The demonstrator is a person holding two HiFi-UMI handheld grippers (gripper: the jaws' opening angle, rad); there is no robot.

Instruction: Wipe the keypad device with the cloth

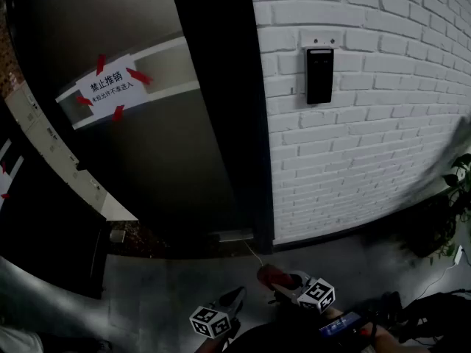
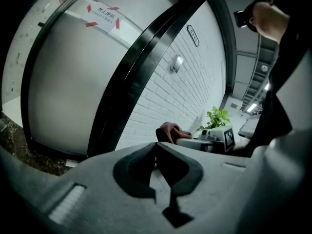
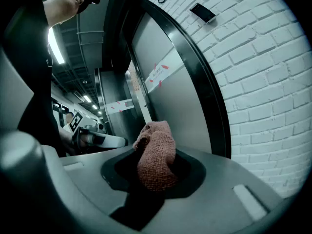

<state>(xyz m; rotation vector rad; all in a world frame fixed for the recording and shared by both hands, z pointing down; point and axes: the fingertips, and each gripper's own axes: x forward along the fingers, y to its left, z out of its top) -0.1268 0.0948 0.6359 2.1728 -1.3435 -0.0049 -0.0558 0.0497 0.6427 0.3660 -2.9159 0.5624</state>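
The keypad device (image 1: 320, 76) is a black panel mounted high on the white brick wall (image 1: 383, 145); it also shows small in the left gripper view (image 2: 177, 63) and in the right gripper view (image 3: 202, 12). Low in the head view, well below the keypad, my right gripper (image 1: 276, 279) is shut on a reddish-brown cloth (image 1: 271, 274). The cloth (image 3: 157, 155) bulges up between the jaws of that gripper (image 3: 155, 165). My left gripper (image 1: 239, 294) sits beside it to the left, and its jaws (image 2: 156, 152) are shut with nothing in them. From the left gripper, the cloth (image 2: 168, 130) is visible ahead.
A dark door frame (image 1: 221, 109) stands left of the brick wall. The grey door beside it carries a paper sign (image 1: 110, 87) fixed with red tape. A potted plant (image 1: 460, 179) stands at the far right, with cables on the floor near it.
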